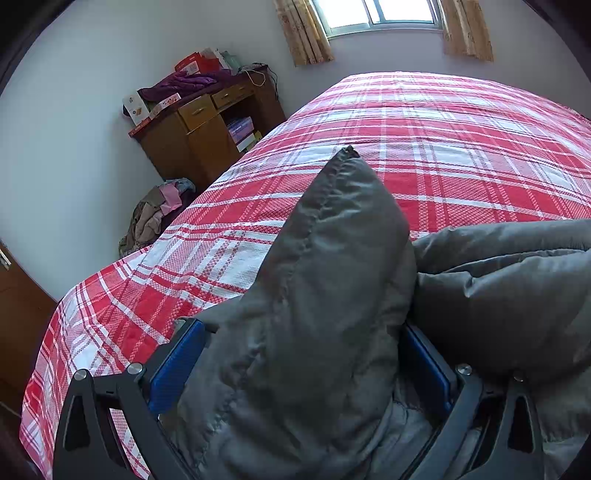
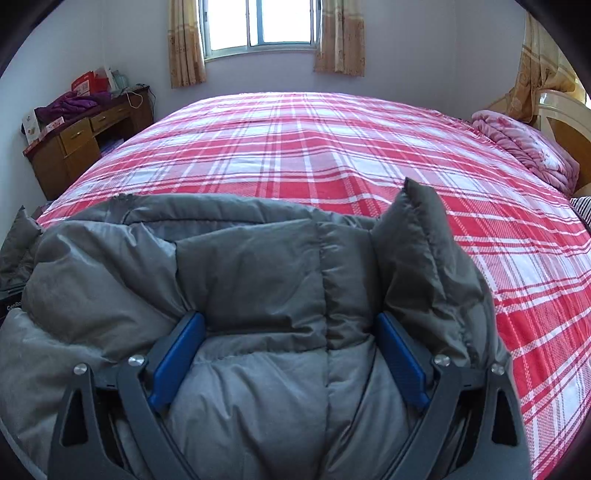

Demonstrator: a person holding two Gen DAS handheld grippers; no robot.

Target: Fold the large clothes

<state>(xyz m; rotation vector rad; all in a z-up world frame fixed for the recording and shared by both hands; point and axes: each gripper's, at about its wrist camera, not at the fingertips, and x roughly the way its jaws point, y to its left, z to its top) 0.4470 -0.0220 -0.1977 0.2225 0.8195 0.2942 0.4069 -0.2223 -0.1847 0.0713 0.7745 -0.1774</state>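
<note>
Grey padded coat [image 2: 258,266] fills both tools, seemingly clamped, on bed [image 2: 332,147].

I am seeing a plaid bedspread [image 2: 332,147] covering the bed; a wooden desk [image 1: 207,133] standing by the wall, purple cloth [image 1: 181,83] lying on top; curtains [image 2: 186,44] flanking a window [image 2: 258,26]; a pink quilt [image 2: 524,144] lying rightward.

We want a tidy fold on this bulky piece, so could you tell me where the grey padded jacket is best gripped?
Probably the stitched edge of the grey padded jacket, near its raised corner, coming from the near side of the bed. The seam is thinner than the puffy panels, so the blue pads could close on it.
</note>
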